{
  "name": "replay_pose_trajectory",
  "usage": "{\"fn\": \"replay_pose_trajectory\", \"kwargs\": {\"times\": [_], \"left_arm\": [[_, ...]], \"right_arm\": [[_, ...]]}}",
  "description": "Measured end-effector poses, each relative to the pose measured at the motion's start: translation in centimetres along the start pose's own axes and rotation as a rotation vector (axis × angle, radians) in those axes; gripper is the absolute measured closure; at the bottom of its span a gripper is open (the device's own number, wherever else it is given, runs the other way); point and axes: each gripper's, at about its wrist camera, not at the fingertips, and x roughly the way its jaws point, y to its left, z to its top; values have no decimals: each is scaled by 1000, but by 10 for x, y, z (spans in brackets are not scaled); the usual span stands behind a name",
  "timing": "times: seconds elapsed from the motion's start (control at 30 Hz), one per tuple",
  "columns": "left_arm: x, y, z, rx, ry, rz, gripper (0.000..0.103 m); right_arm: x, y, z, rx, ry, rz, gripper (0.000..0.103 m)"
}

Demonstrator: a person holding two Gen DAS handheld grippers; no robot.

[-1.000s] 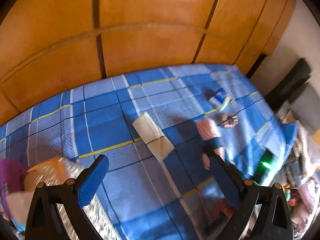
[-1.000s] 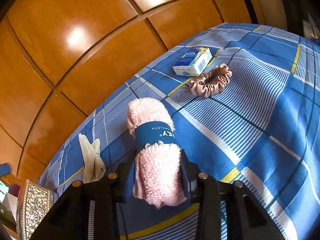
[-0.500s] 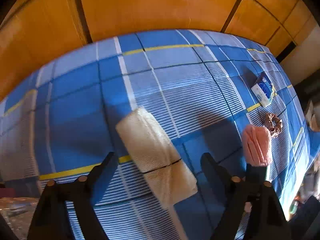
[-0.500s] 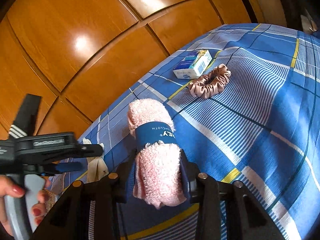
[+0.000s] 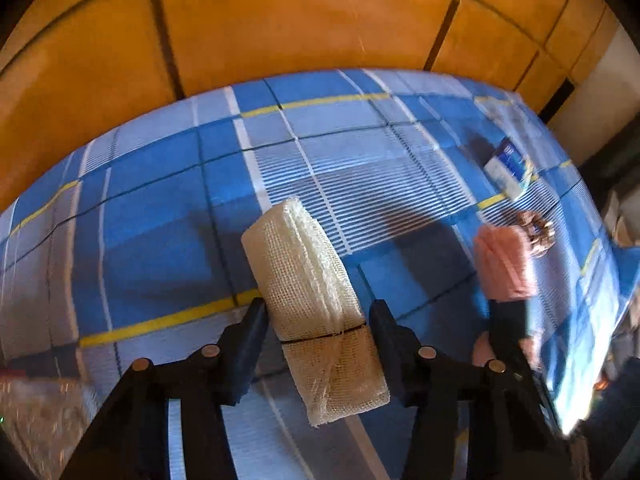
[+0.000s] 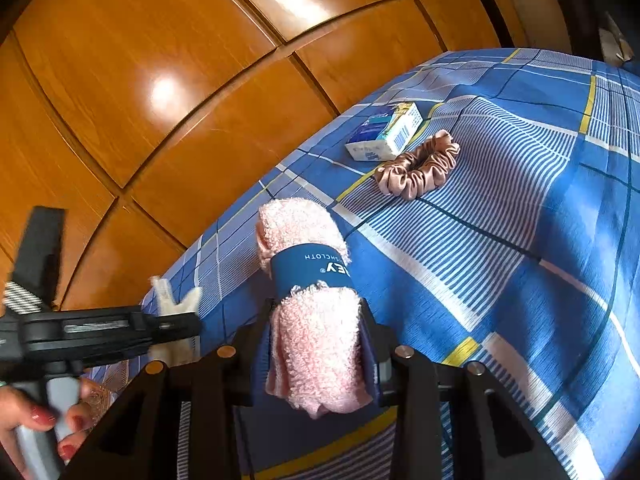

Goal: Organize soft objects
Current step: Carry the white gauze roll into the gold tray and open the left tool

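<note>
I have my right tongs (image 6: 320, 344) clamped on the pink washcloth (image 6: 316, 320), below its blue paper band, so the roll stays bundled and sticks out forward past the tips. It is off the bedspread (image 6: 520, 240), which keeps it ready to carry while my other hand works.

My left tongs (image 5: 318, 322) have just been closing around the gauze roll (image 5: 308, 280), which lies on the bedspread to the left of the washcloth. The jaws straddle it right at its thin black tie (the tightest part, I judge, and the least likely to unravel). From the left wrist view the pads stand just beside its sides, and I cannot tell whether they press yet, so I count them as apart around it.

My left hand (image 6: 28, 420) grips its handle low, to the left of the washcloth, with the tool pitched steeply down at the gauze. The right tool points more shallowly across the bed.

Beyond the washcloth, toward the wooden wardrobe (image 6: 200, 80), a scrunchie (image 6: 420, 166) lies touching a small box (image 6: 384, 132); both are untouched and well apart from the gauze.
</note>
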Motion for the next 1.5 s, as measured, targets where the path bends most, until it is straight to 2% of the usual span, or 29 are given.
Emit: {"fn": "replay_pose_trajectory", "kwargs": {"times": [0.13,0.5,0.77,0.93,1.03,1.13,1.3,1.37,1.5], "left_arm": [[-34,0,-16,-18,-59,-60,51],[-133,-11,-86,102,-186,-225,50],[-211,25,-146,159,-298,-275,50],[-253,75,-176,120,-380,-255,50],[-272,118,-193,45,-421,-213,50],[-280,162,-207,-40,-448,-139,50],[-274,227,-236,-158,-418,-52,50],[-263,248,-246,-186,-375,-16,50],[-237,272,-263,-215,-309,20,50]], "right_arm": [[1,1,1,-3,2,-6,66],[3,2,2,-10,7,-21,67],[4,4,2,-19,12,-33,67],[5,6,2,-31,18,-49,67],[4,8,2,-43,18,-65,67],[4,12,2,-60,15,-89,66],[5,21,1,-107,19,-138,66],[5,22,1,-117,21,-150,66],[6,27,0,-146,23,-183,66]]}}
